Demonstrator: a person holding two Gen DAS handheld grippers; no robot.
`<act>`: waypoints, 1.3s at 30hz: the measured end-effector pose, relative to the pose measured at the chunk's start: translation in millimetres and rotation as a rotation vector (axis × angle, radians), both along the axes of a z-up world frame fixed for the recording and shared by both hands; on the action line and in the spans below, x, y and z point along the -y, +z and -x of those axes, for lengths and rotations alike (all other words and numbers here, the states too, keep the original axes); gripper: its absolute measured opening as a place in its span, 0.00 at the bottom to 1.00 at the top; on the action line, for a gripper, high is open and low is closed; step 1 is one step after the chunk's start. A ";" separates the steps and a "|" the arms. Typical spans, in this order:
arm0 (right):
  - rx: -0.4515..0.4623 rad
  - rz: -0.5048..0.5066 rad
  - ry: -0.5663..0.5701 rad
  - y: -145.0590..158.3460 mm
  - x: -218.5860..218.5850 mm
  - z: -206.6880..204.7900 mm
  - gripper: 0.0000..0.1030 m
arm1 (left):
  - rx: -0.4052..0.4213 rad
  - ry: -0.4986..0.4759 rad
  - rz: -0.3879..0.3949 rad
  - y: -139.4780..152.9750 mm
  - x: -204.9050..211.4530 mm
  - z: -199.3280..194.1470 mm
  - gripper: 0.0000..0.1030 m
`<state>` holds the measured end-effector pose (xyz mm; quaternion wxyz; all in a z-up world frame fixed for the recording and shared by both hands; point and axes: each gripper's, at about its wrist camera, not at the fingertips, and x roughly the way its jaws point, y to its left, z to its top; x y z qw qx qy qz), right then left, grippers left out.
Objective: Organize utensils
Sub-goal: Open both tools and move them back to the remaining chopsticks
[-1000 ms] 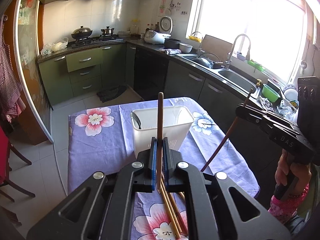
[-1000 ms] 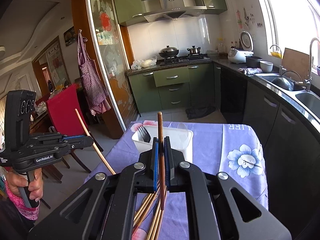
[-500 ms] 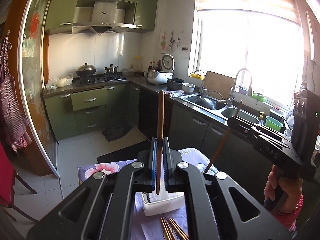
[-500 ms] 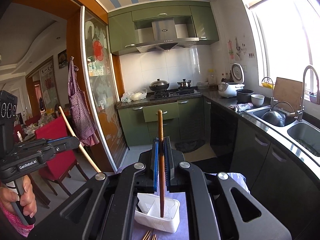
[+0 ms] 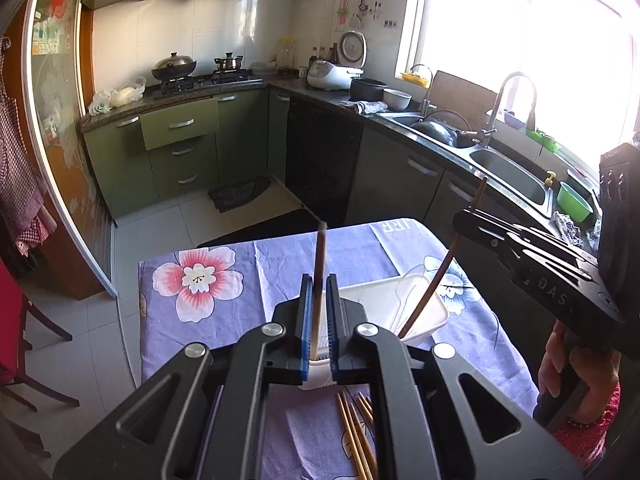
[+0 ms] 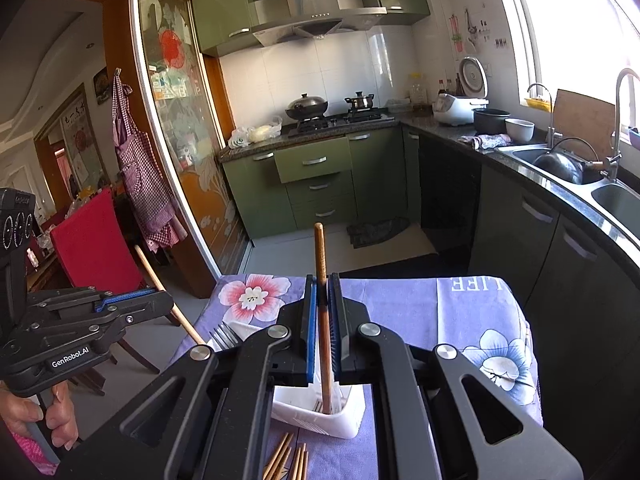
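Two hand-held grippers work here, and we hold a chopstick in each. Our left hand-held gripper [image 5: 319, 320] is clamped on a brown chopstick [image 5: 319, 264] standing over the white holder [image 5: 424, 312] on the counter [image 5: 224, 340]. Our right hand-held gripper [image 6: 323, 328] pinches a darker chopstick [image 6: 320, 256], its lower end inside the holder. Loose chopsticks [image 5: 356, 436] lie just before it.

Both cams ride the grippers, angled down, close over the white utensil holder [image 5: 416, 300] on the floral tablecloth [image 5: 224, 252]. Left view faces the sink [image 5: 508, 172]; right view faces the stove [image 6: 340, 118]. Shared: holder, tablecloth, green cabinets [image 6: 316, 176].
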<state>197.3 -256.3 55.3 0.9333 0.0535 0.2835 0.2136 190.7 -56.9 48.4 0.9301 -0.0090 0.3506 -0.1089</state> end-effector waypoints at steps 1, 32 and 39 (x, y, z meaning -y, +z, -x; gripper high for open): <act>-0.003 -0.001 0.003 -3.0 0.1 0.5 0.09 | -0.003 0.004 0.000 -1.7 -1.1 -0.2 0.15; -0.226 -0.134 -0.122 -137.4 116.1 153.4 0.33 | -0.526 -0.001 0.018 -191.4 41.9 39.1 0.39; -0.245 -0.156 -0.116 -145.8 119.1 152.8 0.33 | -0.530 0.030 -0.030 -196.5 39.3 30.5 0.24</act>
